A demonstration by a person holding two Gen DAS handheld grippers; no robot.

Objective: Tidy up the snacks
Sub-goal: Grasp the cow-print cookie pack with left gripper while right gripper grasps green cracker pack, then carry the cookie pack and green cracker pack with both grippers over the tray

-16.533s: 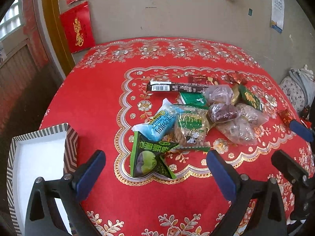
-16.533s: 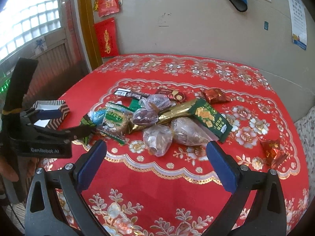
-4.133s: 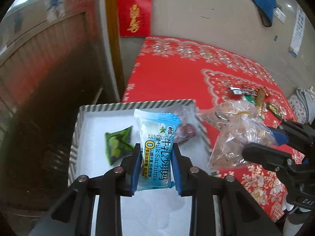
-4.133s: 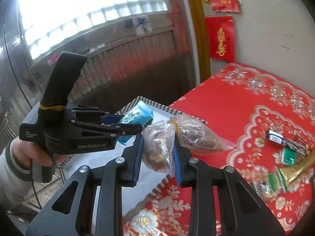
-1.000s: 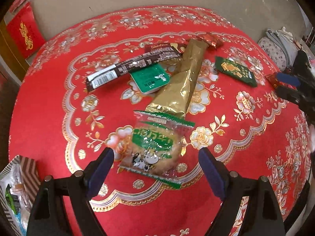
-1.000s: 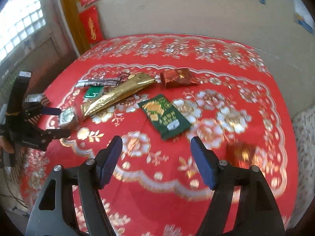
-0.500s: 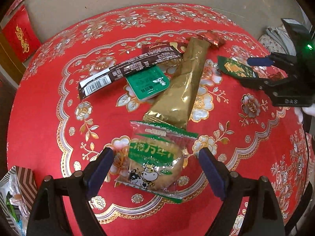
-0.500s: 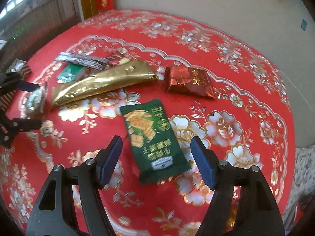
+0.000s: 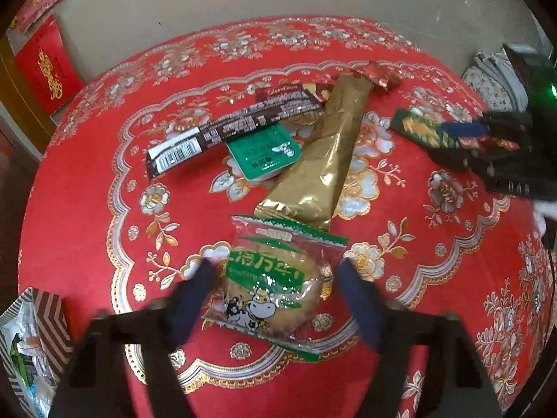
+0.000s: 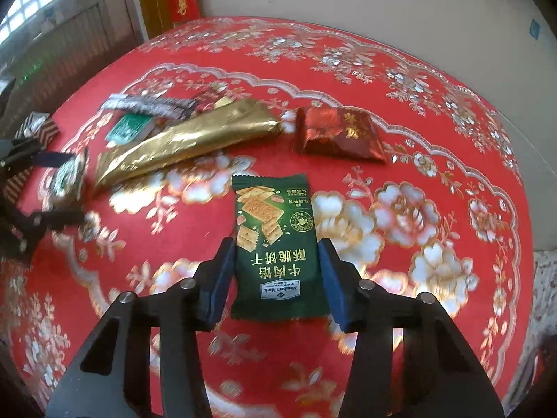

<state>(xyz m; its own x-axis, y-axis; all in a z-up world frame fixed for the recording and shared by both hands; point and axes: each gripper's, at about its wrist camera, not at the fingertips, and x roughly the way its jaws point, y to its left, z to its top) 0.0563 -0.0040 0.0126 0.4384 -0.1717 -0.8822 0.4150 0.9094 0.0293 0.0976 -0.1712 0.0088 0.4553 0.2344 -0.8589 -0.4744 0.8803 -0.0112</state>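
Observation:
My left gripper is open, its blurred fingers either side of a clear green-printed biscuit pack with a cow on it, lying on the red tablecloth. My right gripper is open, its fingers straddling a dark green cracker packet flat on the cloth; that packet also shows in the left wrist view. The striped box with snacks inside sits at the left table edge.
Beyond lie a long gold packet, a brown bar, a green-lidded cup and a red foil packet. The round table drops off on all sides; a wall stands behind.
Both grippers have moved in and narrowed. The left now brackets the cow biscuit pack. The right has come down over the dark green cracker packet.

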